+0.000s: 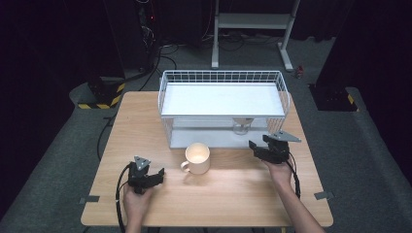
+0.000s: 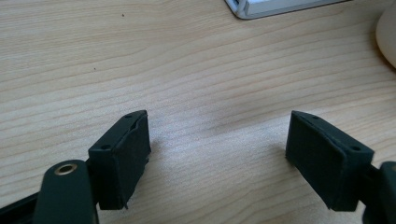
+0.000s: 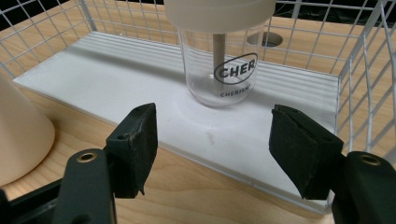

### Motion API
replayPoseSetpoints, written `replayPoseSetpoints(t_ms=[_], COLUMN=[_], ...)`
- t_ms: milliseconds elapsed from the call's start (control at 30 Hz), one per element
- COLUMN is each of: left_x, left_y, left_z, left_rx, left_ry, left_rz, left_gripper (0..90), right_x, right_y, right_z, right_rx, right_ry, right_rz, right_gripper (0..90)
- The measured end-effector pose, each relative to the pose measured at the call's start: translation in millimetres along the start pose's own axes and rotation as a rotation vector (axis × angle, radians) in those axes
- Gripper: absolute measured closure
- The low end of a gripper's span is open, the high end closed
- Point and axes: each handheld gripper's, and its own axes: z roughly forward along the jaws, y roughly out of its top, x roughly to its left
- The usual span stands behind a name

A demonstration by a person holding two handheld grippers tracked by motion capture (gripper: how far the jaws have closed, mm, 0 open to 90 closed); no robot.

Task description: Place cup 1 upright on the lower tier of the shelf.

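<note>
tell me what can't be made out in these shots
- Clear cup: right gripper view's top edge cuts off its lid; in the high view the rack's upper shelf hides most of it.
- Mug: left gripper view's right edge leaves a sliver.
- Cup's logo: its curve hides the end.

Dark room, grey floor [image 1: 58, 145]; white metal stand [image 1: 252, 22] beyond wooden table [image 1: 218, 194]; cables [image 1: 165, 51] on floor.

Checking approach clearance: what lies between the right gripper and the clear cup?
Just the bare white shelf floor between the right gripper and clear cup, per the right gripper view.
</note>
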Motion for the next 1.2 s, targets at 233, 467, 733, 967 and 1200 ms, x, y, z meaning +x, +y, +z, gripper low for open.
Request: replayPoseSetpoints(t_ms=[233,467,733,967,1200], left_x=[0.0,0.0,0.0,0.1,0.0], left_y=[0.0,0.0,0.0,0.0,0.0], left_z=[0.0,0.0,0.1,0.0,0.0], left_rx=[0.0,0.0,0.0,0.0,0.0], left_ry=[0.0,0.0,0.0,0.001,0.0], left_rz=[0.0,0.0,0.0,0.0,0.0], left_gripper=[22.1,22.1,22.1,22.1,22.1], right_x=[-1.5,-1.8,-4.0,-5.4,-6.5], right_y=[-4.6,-6.9,-10.5,-13.1,-17.1], right_z=[-5.8,-11.3,-20.2,-27.7,-33.8], right_rx=[0.004,0.006,-0.007,-0.017,-0.03], right_ry=[-0.01,-0.017,-0.014,-0.008,-0.003], right_rz=[-0.007,-0.03,-0.022,-0.01,-0.004], right_gripper=[32.8,32.4,32.4,32.2,32.1])
